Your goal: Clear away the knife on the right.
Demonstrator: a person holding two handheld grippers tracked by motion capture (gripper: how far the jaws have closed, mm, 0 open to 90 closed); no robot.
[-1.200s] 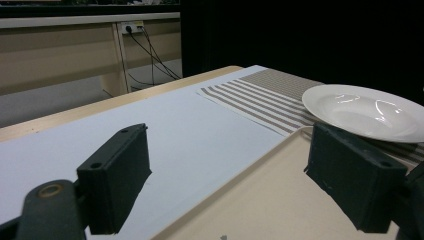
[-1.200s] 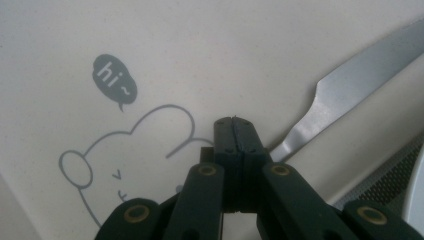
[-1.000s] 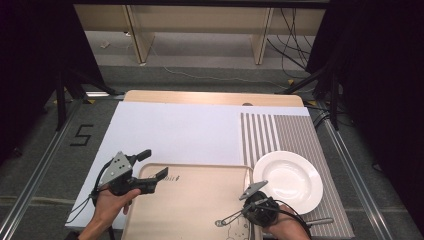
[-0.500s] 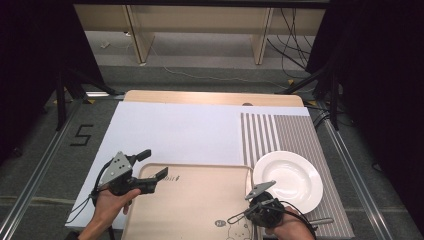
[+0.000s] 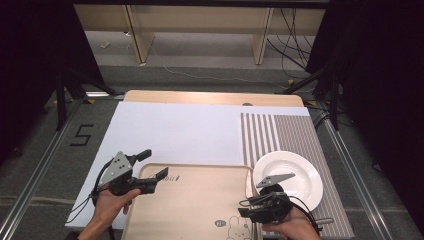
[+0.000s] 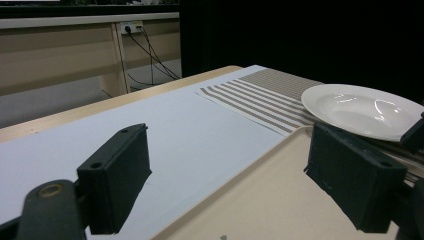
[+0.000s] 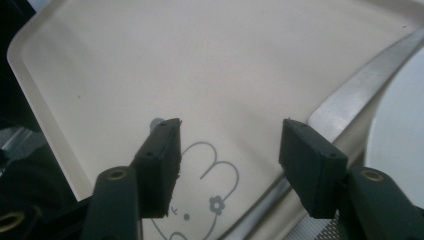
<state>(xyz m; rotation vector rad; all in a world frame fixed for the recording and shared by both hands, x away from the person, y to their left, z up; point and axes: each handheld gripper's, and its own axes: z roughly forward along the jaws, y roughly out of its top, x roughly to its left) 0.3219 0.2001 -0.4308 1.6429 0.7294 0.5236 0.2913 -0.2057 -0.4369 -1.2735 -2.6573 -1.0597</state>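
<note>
- Right gripper (image 5: 248, 209) – jaws just opened, nothing between them – hovers over the tray (image 5: 200, 210); plate (image 5: 295, 175) just beside it
- Left gripper (image 5: 159, 175), jaws apart, straddles the tray's rim
- Likely next: clamp the rim to shift the tray

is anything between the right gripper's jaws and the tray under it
Nothing visible. The right gripper has just been opening; its jaws stand apart with nothing between them, above the bare tray near its rabbit print. The plate sits off to the side.
</note>
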